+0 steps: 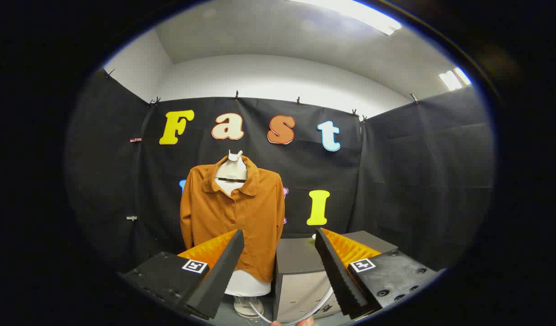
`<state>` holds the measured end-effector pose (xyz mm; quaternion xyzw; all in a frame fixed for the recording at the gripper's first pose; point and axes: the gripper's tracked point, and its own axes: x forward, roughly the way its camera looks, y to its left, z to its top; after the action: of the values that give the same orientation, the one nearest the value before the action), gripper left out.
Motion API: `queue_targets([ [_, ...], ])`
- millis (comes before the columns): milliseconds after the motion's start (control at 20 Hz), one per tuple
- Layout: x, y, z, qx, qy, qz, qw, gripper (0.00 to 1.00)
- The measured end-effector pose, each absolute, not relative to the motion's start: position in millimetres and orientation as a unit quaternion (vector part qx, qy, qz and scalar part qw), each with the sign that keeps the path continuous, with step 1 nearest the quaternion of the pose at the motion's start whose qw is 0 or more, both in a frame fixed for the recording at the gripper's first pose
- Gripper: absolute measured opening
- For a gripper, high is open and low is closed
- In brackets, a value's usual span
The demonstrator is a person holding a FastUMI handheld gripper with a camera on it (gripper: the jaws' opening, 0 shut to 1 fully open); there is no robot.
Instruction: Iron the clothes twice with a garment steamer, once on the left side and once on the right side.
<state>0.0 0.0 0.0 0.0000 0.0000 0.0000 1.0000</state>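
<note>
Here one tool (279,240) is in sight, its two fingers (223,267) spread well apart with nothing clamped between them. One shirt (232,213), rust-orange and buttoned down the front, hangs on one pale mannequin torso (231,171); it stands beyond the fingers, ahead of the left one, whose tip overlaps its lower hem. The torso's white base (247,285) shows under the hem, and below that a clear rounded foot (247,306). One grey box (300,276) sits between the fingers and beyond them, just beside the shirt on its right, with a paler front face. One thin white tube (321,302) curves low between the fingers, close to the right one, running down toward a fingertip of a hand (292,322) at the very bottom. The steamer itself I cannot make out. The desk (228,316) shows as a small grey patch under the mannequin. Around it stand black cloth walls (418,181), clipped along their top edge; above them a white wall (278,77), a grey ceiling and two bright strip lights (359,11).
</note>
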Motion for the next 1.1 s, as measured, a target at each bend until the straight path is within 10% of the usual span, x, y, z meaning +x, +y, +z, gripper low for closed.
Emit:
queue_targets([
  [1100,77.6,-40.2,-13.1,0.012,0.028,0.016,0.999,0.98],
])
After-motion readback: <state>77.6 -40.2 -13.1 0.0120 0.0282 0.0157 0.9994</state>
